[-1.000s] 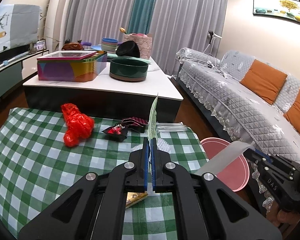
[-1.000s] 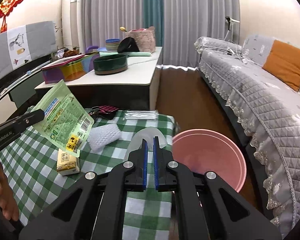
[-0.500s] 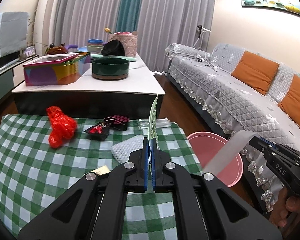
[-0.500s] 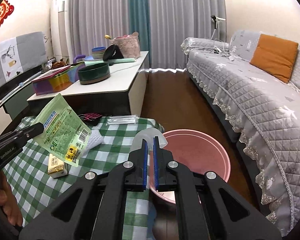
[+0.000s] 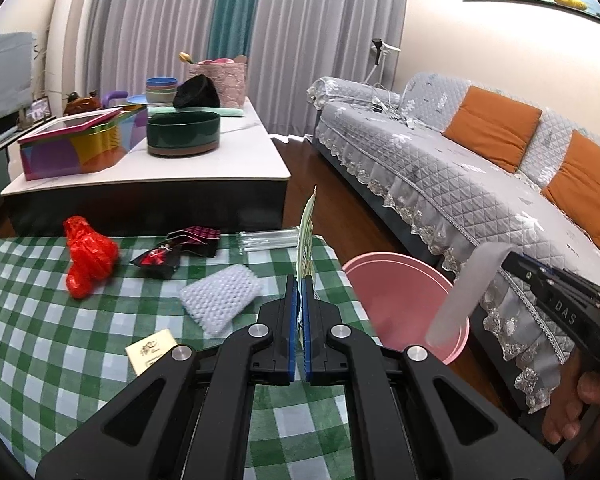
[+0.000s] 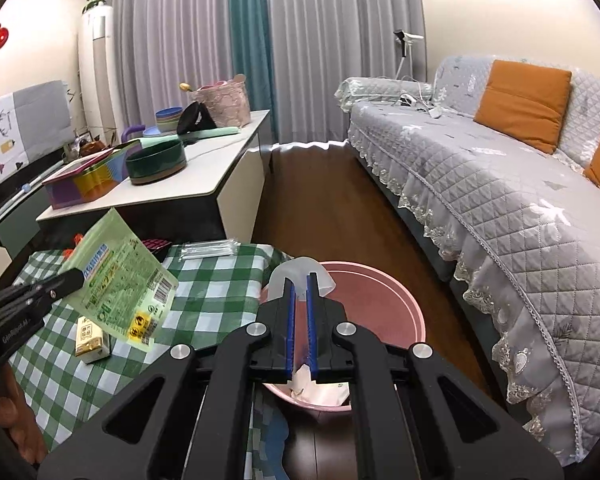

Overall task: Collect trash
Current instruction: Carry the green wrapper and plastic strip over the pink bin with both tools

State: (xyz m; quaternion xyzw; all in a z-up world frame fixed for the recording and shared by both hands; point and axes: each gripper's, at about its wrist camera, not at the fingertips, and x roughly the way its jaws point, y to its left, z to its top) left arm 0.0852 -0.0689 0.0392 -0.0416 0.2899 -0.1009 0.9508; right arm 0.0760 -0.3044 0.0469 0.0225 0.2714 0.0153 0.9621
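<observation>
My left gripper point(image 5: 300, 280) is shut on a green snack wrapper point(image 5: 306, 236), held edge-on above the right part of the checked tablecloth point(image 5: 60, 344); its printed face shows in the right wrist view point(image 6: 120, 280). My right gripper point(image 6: 301, 280) is shut on a translucent white plastic piece point(image 6: 302, 274) and holds it over the pink bucket point(image 6: 384, 304), which has white paper point(image 6: 320, 390) in it. In the left wrist view the plastic piece point(image 5: 466, 292) hangs over the bucket point(image 5: 400, 292).
On the cloth lie a red plastic bag point(image 5: 88, 254), a dark wrapper point(image 5: 158, 258), a white foam net point(image 5: 220, 296), a clear packet point(image 5: 270, 240) and a small yellow box point(image 6: 90, 340). A white table point(image 5: 160, 164) with containers stands behind, a grey sofa point(image 5: 460, 184) to the right.
Both grippers have moved right toward the bucket. The right gripper with the plastic piece is now over the bucket's mouth. The wrapper stays gripped.
</observation>
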